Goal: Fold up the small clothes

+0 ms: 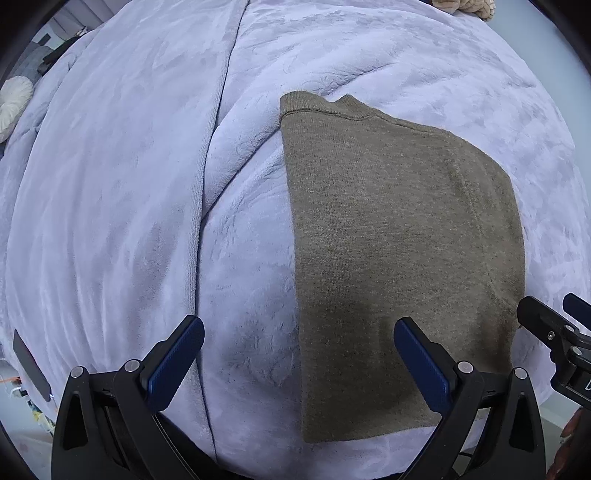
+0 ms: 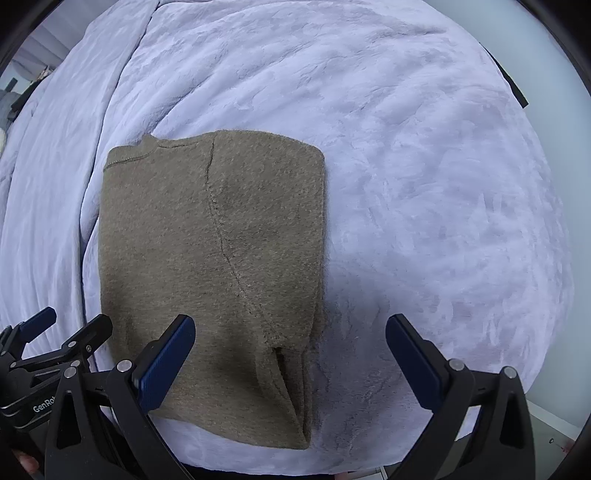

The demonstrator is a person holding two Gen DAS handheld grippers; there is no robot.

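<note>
A brown knitted garment lies flat in a long folded rectangle on a lilac plush blanket. Its neck band points away from me. In the right wrist view the garment shows a folded-over flap with a seam down the middle. My left gripper is open and empty above the garment's near left edge. My right gripper is open and empty above the garment's near right edge. Each gripper shows at the edge of the other's view.
The blanket covers a bed and has a fold ridge left of the garment. A white round cushion lies at the far left. A beige knitted thing sits at the far top edge.
</note>
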